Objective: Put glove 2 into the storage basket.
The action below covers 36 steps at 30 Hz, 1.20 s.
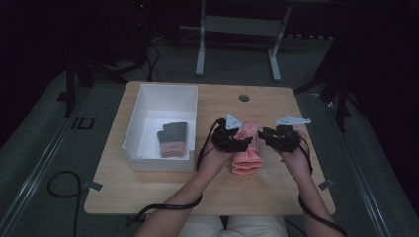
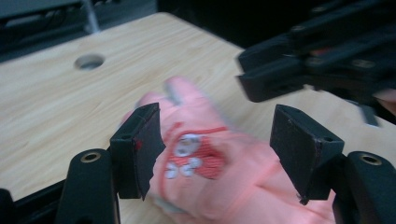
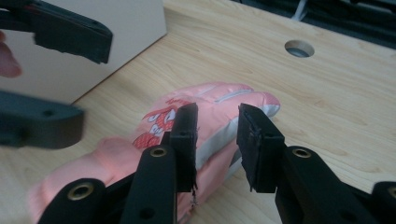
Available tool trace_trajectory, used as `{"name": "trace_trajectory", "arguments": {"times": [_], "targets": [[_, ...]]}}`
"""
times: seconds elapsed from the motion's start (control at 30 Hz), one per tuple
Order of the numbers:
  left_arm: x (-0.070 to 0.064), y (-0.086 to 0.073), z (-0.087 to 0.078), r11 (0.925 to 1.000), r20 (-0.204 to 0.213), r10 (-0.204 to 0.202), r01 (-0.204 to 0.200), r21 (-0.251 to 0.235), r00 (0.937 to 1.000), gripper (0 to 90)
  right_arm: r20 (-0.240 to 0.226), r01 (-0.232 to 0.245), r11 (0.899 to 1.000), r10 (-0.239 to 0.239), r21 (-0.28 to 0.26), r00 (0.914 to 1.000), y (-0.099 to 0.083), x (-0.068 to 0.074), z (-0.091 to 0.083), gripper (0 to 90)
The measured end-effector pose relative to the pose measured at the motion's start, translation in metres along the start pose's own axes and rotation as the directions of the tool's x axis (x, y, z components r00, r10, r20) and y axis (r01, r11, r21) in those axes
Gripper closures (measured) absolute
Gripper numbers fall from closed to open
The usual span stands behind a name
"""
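Pink glove [image 1: 245, 150] is laid flat on the table [image 1: 148, 185], just right of the white bin [image 1: 148, 98], well below the table's hole [image 1: 244, 98]. Left gripper [image 2: 219, 154] is held over the glove's patch side, jaws spread wide, nothing gripped. Right gripper [image 3: 217, 140] is held at the glove's edge, jaws narrowly parted, glove not clamped. A dark/pink glove pair [image 1: 173, 139] is seen inside the bin.

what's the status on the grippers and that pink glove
Left gripper open over padded pink glove. Right gripper open at its edge, nothing held. Glove flat on wooden table. Nothing in the way.
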<state>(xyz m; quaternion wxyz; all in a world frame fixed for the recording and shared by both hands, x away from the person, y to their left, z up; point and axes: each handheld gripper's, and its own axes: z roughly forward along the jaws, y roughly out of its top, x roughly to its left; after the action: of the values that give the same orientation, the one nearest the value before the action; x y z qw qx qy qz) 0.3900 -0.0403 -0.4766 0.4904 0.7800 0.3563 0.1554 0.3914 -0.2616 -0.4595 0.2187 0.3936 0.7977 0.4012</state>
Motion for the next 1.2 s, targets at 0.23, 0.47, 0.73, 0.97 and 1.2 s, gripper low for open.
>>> {"name": "trace_trajectory", "arguments": {"times": [0.23,0.47,0.73,0.97,1.2], "targets": [[0.021,-0.017,0.022,0.9889,-0.064,-0.089,0.096,0.114,0.9940,25.3,0.029,-0.041,0.998,0.039,0.038,0.9988,0.001,0.000,0.033,48.8],[0.027,-0.028,0.042,0.9631,-0.064,-0.151,0.161,0.216,0.9865,24.4,0.054,-0.047,0.992,0.041,0.121,0.9977,-0.019,-0.005,0.048,42.9],[0.038,-0.043,0.066,0.9108,0.001,-0.295,0.281,0.303,0.9556,24.5,0.001,-0.108,0.970,0.110,0.217,0.9939,-0.031,-0.009,0.063,44.3],[0.038,-0.042,0.063,0.9151,0.090,-0.315,0.278,0.292,0.9446,62.7,-0.027,-0.120,0.973,0.128,0.197,0.9914,-0.033,-0.003,0.060,68.0],[0.025,-0.029,0.055,0.9323,0.073,-0.263,0.233,0.276,0.9621,76.4,-0.031,-0.162,0.976,0.168,0.146,0.9853,-0.033,-0.004,0.049,71.1]]}}
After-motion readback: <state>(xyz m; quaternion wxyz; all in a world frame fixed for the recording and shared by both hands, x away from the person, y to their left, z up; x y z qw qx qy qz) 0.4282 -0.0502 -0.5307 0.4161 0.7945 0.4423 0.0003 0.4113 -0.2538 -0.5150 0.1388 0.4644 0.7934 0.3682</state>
